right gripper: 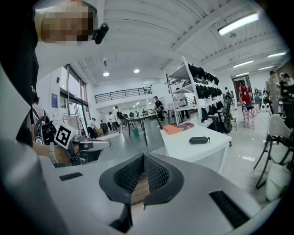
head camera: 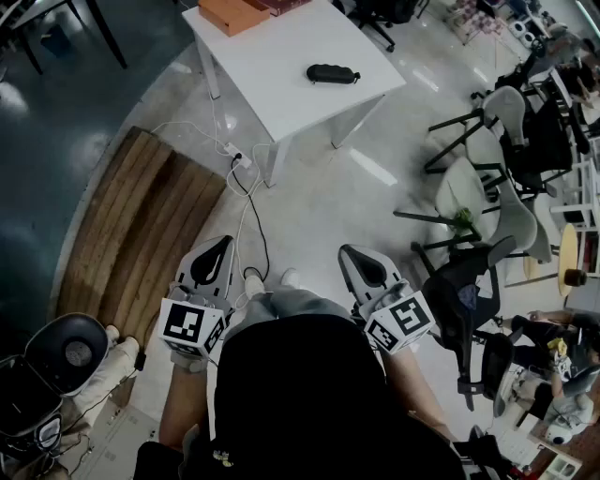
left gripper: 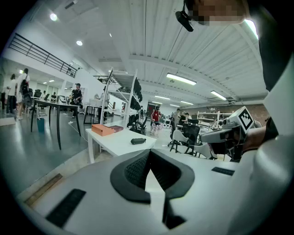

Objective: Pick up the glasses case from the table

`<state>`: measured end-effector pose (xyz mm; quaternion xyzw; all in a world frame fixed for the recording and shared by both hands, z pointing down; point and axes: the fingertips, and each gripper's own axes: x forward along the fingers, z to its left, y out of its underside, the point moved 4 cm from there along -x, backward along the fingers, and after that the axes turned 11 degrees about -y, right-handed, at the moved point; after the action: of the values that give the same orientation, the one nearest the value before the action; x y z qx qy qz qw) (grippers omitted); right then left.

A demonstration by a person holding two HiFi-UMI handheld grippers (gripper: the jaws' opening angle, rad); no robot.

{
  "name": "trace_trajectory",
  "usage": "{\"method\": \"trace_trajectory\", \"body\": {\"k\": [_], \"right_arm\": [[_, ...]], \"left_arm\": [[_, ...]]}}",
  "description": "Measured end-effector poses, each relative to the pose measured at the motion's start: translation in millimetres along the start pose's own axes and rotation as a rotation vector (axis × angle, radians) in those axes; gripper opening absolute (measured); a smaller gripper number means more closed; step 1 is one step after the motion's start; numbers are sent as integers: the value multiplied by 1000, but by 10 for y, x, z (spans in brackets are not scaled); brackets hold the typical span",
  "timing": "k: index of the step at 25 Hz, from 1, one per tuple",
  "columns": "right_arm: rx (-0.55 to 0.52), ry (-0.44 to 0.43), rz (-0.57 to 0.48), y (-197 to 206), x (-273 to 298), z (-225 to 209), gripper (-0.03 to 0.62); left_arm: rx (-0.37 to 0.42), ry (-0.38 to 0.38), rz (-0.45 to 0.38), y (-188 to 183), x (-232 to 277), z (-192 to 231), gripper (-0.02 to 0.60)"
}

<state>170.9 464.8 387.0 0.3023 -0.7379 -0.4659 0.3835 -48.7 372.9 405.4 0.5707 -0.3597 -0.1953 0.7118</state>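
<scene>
The black glasses case (head camera: 333, 73) lies on a white table (head camera: 281, 94) well ahead of me, with both grippers far short of it. In the left gripper view the case (left gripper: 138, 141) is small on the tabletop (left gripper: 115, 146). In the right gripper view it (right gripper: 199, 140) sits near the table's (right gripper: 188, 151) right end. My left gripper (head camera: 222, 242) is held close to my body, jaws shut with nothing between them (left gripper: 148, 152). My right gripper (head camera: 350, 250) is likewise shut and empty (right gripper: 143, 156), level with the left one.
An orange box (head camera: 232, 14) rests on the table's far end. Cables and a power strip (head camera: 239, 164) trail across the floor by a table leg. A wooden mat (head camera: 141, 225) lies to the left. Several chairs (head camera: 487, 150) crowd the right side.
</scene>
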Motion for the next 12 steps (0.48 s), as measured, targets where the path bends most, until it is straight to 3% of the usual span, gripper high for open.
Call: {"method": "trace_trajectory", "body": {"k": [6, 12], "right_arm": [[-10, -32, -9, -121, -5, -15, 28], [-15, -77, -57, -175, -59, -222, 28]], "left_arm": [[-7, 1, 8, -72, -24, -138, 18], [17, -46, 16, -126, 70, -221, 18]]}}
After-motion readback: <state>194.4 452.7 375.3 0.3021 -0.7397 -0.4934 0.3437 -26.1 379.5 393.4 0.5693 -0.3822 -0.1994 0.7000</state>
